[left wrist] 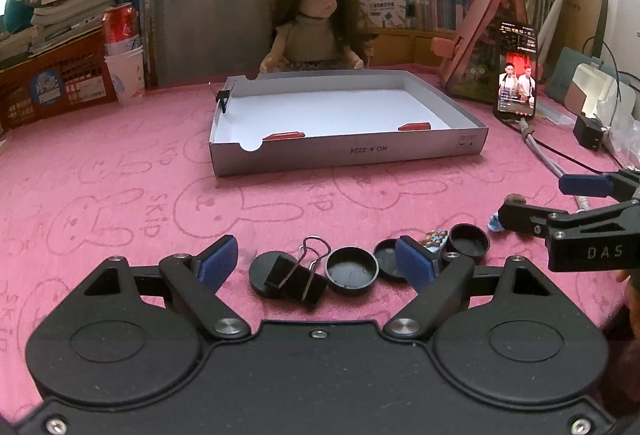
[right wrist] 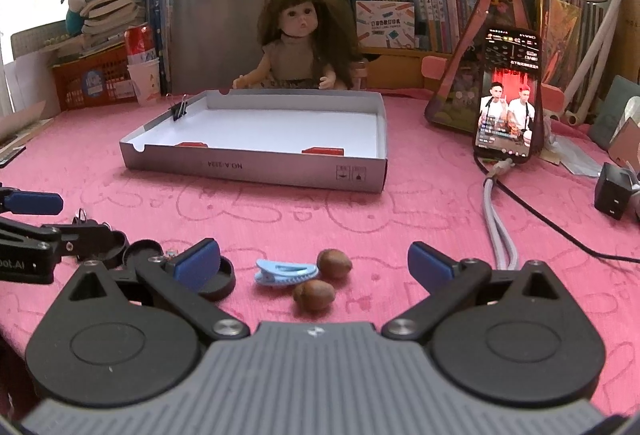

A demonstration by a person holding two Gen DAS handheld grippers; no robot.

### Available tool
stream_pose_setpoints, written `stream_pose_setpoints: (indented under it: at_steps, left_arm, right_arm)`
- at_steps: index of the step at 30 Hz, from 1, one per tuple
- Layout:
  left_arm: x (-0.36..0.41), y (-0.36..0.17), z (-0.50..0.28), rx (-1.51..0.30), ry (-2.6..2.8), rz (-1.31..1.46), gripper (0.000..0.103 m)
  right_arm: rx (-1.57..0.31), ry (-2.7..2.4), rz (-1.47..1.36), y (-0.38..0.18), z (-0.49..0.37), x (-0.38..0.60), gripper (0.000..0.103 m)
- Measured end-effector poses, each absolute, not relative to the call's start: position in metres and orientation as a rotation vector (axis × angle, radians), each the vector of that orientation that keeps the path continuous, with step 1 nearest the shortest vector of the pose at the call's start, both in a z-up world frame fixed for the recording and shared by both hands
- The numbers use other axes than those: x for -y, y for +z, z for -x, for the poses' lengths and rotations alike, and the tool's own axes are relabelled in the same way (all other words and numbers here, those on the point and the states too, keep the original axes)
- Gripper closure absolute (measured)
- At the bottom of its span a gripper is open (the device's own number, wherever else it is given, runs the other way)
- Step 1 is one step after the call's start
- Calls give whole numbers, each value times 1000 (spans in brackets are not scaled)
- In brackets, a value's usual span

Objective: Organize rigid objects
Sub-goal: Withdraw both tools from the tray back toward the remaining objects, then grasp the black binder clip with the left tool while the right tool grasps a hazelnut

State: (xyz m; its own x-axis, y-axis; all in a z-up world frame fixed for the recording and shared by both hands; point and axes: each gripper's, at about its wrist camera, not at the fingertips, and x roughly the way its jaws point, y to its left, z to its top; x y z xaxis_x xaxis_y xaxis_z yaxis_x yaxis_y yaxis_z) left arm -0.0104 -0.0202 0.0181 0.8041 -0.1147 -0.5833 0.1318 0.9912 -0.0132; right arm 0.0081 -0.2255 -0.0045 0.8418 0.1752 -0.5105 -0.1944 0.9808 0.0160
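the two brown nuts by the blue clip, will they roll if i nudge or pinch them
Probably. The nuts look rounded and smooth, so a nudge may roll them across the pink cloth. They look hard, so pinching off-centre may squirt one out.

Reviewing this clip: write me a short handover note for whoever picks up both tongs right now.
Left tongs: open, empty, low over a binder clip and black caps on the pink cloth.
Right tongs: open, empty, over a blue hair clip and two nuts.
Box: sits beyond both piles; one binder clip is clipped on its left wall, two red pieces lie inside.
Done: apparently only that much is in the box.
Left: caps, loose binder clip, hair clip, nuts and a small patterned item are all still on the cloth.
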Motion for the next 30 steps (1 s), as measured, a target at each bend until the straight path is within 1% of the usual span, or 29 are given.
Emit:
stream_pose_setpoints:
  at_steps: [6,14,21,26,30]
  left_arm:
    - [20,17,17,-618,-140,-32,21]
    - [19,13,20,-627,-142,-24,29]
    - [19,8,19,-642,-132,-25,35]
    - [18,4,20,-651,-121,-28,46]
    - [18,3,21,-649,-117,-30,47]
  right_arm:
    - [-538,202,48,-7,-4,226,0]
    - [-558,198,31,-12,-4,229,0]
    - [-581,195,35,-19,-6,229,0]
    - [-595,187,53,-27,-7,226,0]
    - [-587,185,77,-29,-5,223,0]
